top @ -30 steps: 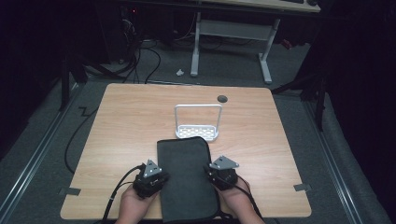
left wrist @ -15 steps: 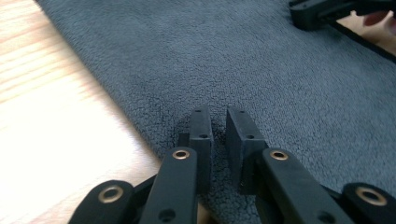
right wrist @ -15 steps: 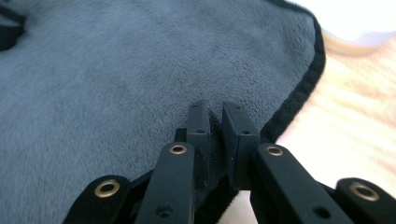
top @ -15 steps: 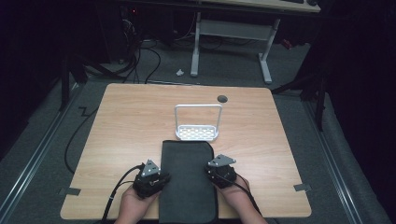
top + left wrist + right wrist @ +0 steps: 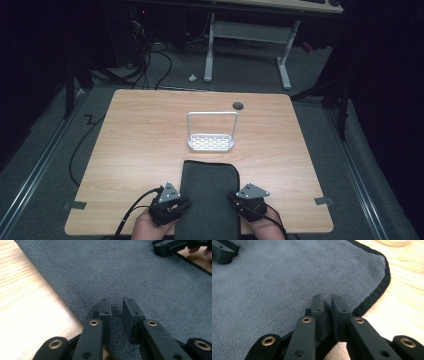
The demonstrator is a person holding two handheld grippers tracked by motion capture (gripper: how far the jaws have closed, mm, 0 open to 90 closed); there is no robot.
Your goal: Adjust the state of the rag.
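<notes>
Both grippers, left (image 5: 170,206) and right (image 5: 248,200), sit at the near sides of a dark cloth (image 5: 207,197) on the table (image 5: 130,145) in the high view; a white rack (image 5: 211,132) stands beyond, bare wood around it. Left gripper view: the jaws have just been opening, a narrow gap over the cloth's nap, nothing gripped. Right gripper view: jaws narrowly apart above the cloth's black hem (image 5: 374,300), pinching nothing.
</notes>
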